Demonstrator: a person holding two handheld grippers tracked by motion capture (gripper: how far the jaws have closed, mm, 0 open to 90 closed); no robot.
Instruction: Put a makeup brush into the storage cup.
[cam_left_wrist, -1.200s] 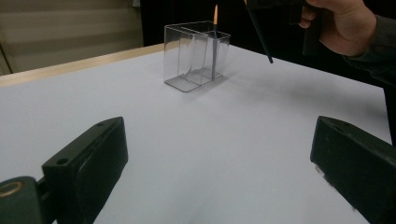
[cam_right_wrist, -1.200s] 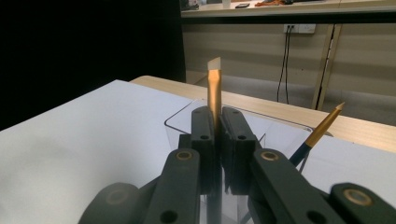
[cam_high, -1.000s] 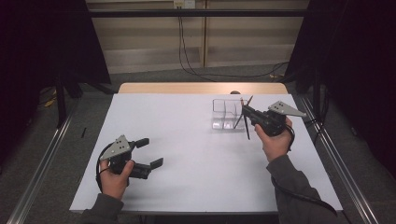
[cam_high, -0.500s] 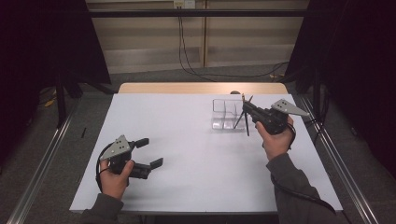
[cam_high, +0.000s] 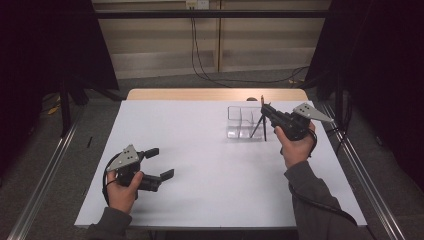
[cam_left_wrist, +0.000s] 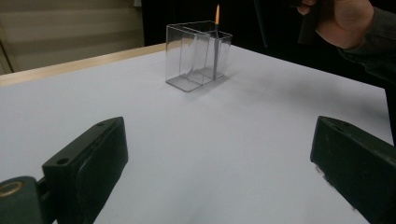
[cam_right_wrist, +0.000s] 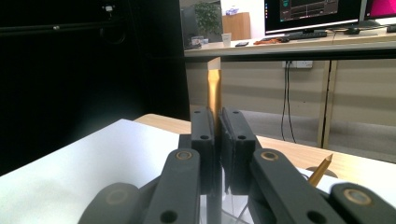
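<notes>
Gripping a pencil (cam_right_wrist: 214, 88) upright, the right gripper (cam_high: 265, 111) is held just over the clear plastic organizer (cam_high: 239, 121) at the far right of the white table (cam_high: 200, 150). The jaws are clamped tight on the pencil's shaft, as seen in the right gripper view, where the golden upper part stands above the two black pads and the lower part hangs beneath them. This upright hold is judged to serve a drop into a compartment: the pencil is lined up with the box's open top so that it can be lowered straight down. A second pencil (cam_right_wrist: 320, 171) is already leaned in the organizer, its tip slanting up at the right of the right gripper view; which compartment is meant for the held one cannot be told. The left gripper (cam_high: 157, 163) is rested low at the near left of the table, well apart from the organizer, its jaws spread wide with nothing between them. It is judged to be kept out of the way, since the organizer stands steady by itself.
</notes>
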